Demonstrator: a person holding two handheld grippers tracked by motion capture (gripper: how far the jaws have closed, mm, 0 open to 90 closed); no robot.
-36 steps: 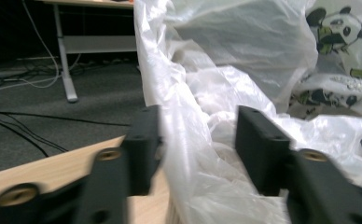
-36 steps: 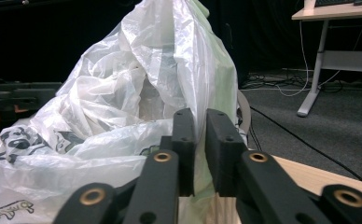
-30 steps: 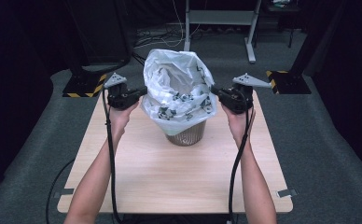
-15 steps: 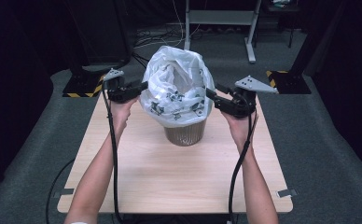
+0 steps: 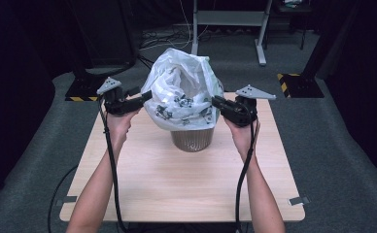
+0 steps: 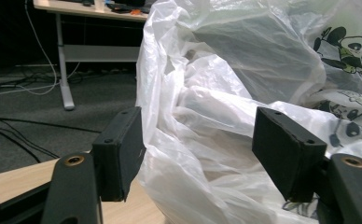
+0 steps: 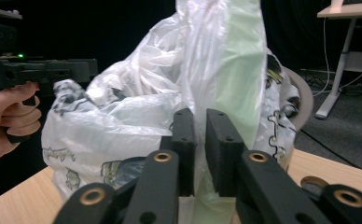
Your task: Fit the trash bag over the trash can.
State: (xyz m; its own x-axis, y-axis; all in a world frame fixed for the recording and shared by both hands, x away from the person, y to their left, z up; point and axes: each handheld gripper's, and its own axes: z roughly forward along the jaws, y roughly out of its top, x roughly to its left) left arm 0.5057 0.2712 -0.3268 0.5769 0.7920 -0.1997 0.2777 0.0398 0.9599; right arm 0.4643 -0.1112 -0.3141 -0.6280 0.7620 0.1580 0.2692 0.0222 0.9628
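In the high view we saw a crumpled white plastic bag printed with small black panda figures draped over a round grey-brown ribbed bin, which stood a little above the middle of the frame on the pale wooden counter. The bag's loose top rose well above the bin's rim, and its printed skirt hung down over the upper part of the bin wall.

We held the left claw at the bag's left flank, in the centre-left of that frame. In the left gripper view its jaws stood apart with a bulge of bag film between them; they had just been opening, and we saw the pads free of the plastic on the near side.

We held the right claw at the bag's right flank. In the right gripper view its jaws had just been closing and were pinched on a thin fold of the bag, with the film running up out of the narrow slit between the pads.
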